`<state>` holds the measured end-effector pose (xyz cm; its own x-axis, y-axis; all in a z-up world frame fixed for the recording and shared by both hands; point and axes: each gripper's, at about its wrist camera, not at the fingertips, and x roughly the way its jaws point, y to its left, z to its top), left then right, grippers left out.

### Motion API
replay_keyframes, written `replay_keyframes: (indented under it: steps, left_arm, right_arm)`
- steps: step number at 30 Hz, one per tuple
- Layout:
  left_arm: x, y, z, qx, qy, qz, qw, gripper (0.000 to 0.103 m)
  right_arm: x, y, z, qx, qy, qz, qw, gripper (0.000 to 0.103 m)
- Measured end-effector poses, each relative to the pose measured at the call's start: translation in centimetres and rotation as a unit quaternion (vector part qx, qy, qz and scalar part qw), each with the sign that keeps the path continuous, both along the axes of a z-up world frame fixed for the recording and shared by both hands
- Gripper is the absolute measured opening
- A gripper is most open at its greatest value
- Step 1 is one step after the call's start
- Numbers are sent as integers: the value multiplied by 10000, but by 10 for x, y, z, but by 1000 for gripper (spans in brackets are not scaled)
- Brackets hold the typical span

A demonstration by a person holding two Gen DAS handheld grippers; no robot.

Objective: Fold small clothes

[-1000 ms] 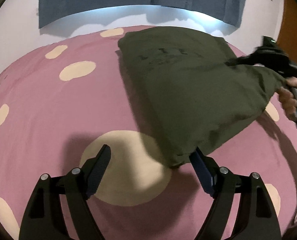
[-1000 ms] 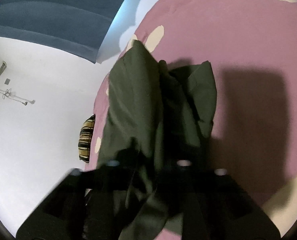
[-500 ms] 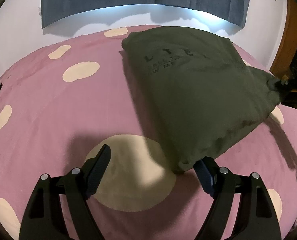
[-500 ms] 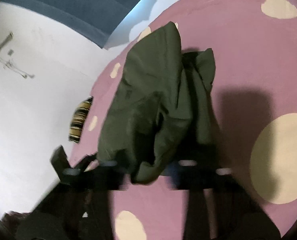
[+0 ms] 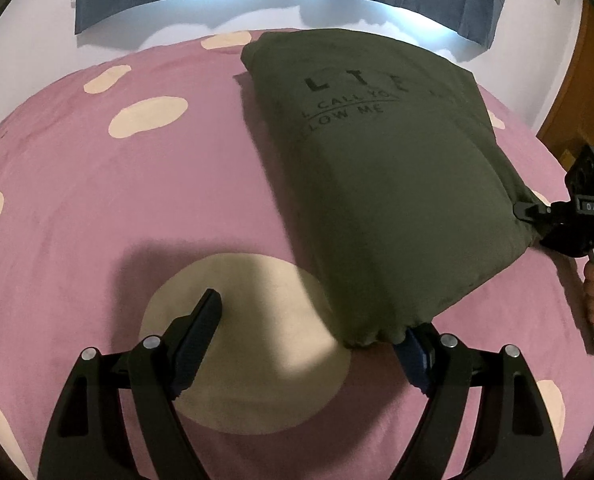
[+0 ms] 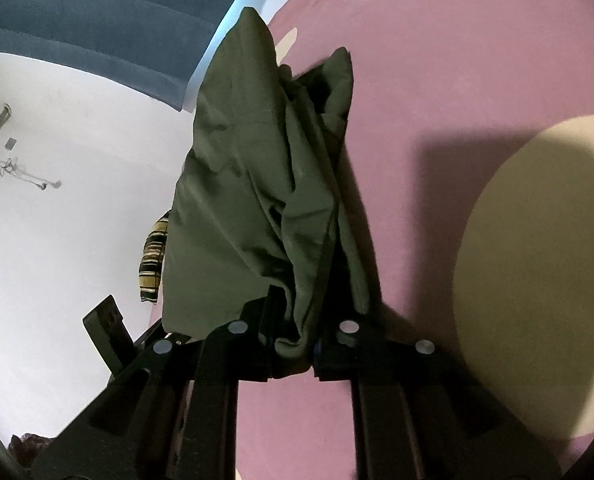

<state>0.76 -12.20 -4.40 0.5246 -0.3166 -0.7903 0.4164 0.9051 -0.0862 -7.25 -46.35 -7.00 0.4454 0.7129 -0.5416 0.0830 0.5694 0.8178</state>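
olive shirt (image 5: 393, 184), soft and puffy, bunched in the closing right tool (image 6: 293, 344); left tool (image 5: 313, 340) agape.

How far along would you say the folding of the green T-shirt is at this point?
Partly done: the green T-shirt looks doubled over on the pink bedspread. In hand: the right gripper is closing on one bunched corner; the left gripper is open, one finger beside the near corner. Left: laying it flat and further folds.

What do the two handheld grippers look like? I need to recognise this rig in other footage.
Both are matte black. The left gripper has angular linkage arms with silver pivot pins and dark blue ribbed pads. The right gripper has the same arms and pins; from the left camera its body shows a small white-lettered label.
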Motion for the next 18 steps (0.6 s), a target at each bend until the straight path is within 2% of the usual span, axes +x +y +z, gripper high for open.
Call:
replay_keyframes:
  steps: [2,5,8,9,10,14,18]
  left_arm:
    - [-2,3,1,-62,13,-50,10000,80]
    - [-11,11,4,-139,-27,-208,9997,80]
    - [-23,28,17,-444,-55,-427,9981,80]
    - [-25,33,22,-586,-51,-441,9973,80]
    - [-26,38,29,-745,-44,-433,9963,80]
    - [-7,49,59,-1375,-124,-200,9902,80]
    - [25,31,65,-1377,-235,-62,9902,80]
  right_arm:
    - [-1,-1,0,138,-11,-18,9999,14]
    - [-4,-6,-2,363,18,-18,9993,25]
    - [-8,-12,16,101,-107,37,9999,46]
    - [-8,-14,24,-32,-193,25,9998,57]
    - [-7,-17,32,-128,-287,1,9995,61]
    - [22,-29,59,-239,-635,-166,9976,61]
    - [77,-32,63,-357,-751,-320,9960,61]
